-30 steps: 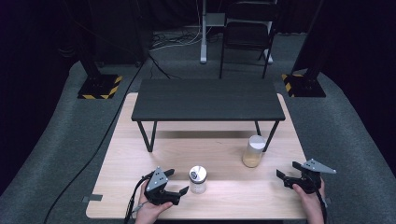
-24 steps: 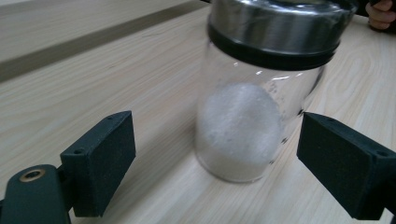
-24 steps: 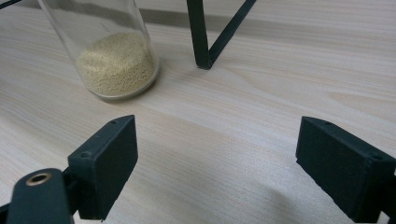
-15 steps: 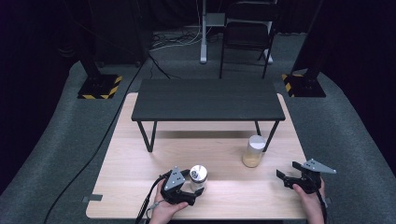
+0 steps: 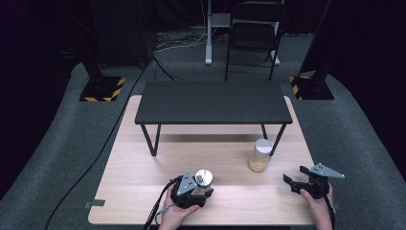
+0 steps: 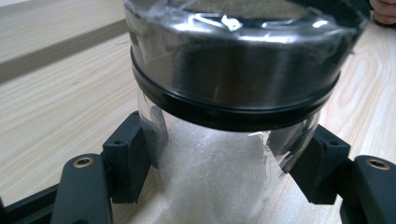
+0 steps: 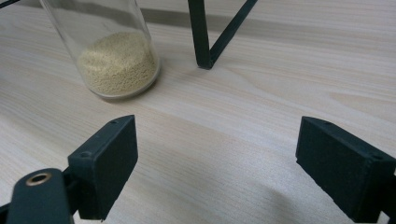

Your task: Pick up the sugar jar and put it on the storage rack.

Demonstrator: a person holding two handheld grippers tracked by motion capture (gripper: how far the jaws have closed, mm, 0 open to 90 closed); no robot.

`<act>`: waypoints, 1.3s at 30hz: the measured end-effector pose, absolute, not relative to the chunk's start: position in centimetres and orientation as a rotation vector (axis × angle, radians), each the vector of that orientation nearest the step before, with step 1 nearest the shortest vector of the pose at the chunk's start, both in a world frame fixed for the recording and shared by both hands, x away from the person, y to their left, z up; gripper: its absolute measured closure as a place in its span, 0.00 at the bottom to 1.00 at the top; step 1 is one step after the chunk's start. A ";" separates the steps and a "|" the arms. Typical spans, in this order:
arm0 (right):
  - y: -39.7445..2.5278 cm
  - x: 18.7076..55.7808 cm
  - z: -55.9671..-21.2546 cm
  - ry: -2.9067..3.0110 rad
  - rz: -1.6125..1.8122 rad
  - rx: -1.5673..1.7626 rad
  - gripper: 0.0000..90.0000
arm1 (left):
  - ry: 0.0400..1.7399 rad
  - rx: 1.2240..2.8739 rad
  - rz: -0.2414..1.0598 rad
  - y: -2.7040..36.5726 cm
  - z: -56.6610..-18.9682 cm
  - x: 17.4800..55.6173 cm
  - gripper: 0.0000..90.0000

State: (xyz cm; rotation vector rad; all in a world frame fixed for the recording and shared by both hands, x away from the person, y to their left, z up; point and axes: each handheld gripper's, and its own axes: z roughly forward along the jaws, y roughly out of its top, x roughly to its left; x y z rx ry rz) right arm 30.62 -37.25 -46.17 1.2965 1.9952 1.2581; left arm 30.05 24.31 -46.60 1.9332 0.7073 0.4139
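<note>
High view: a pale wooden tabletop [image 5: 143,191] carries a low black bench [image 5: 213,102]. Near the front edge, the left gripper [image 5: 197,188] clasps a clear jar [image 5: 203,179] with a metal lid; in the left gripper view its pads [image 6: 133,161] press the glass below the lid [image 6: 233,65], white powder inside. The right gripper [image 5: 298,178] rests with jaws spread, holding nothing, well apart from a second jar [image 5: 261,155] of yellow grains by the bench leg. Smooth glass could slip in the pads if lifted fast, and a tilt might spill the powder should the lid be loose.
</note>
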 end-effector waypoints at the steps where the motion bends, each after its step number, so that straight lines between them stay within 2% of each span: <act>1: -37.3 30.6 -46.2 1.996 1.258 1.297 0.13 | 0.706 1.933 0.413 24.3 -46.6 30.1 0.34; 12: -37.3 30.6 -46.2 1.996 1.259 1.295 0.13 | 0.722 1.905 0.404 25.0 -45.8 29.9 0.34; 22: -37.2 30.6 -46.2 1.998 1.258 1.296 0.13 | 0.766 1.840 0.460 26.3 -43.8 29.2 0.34; 39: -37.3 30.6 -46.2 1.996 1.264 1.298 0.13 | 0.841 1.712 0.574 25.5 -38.0 31.4 0.34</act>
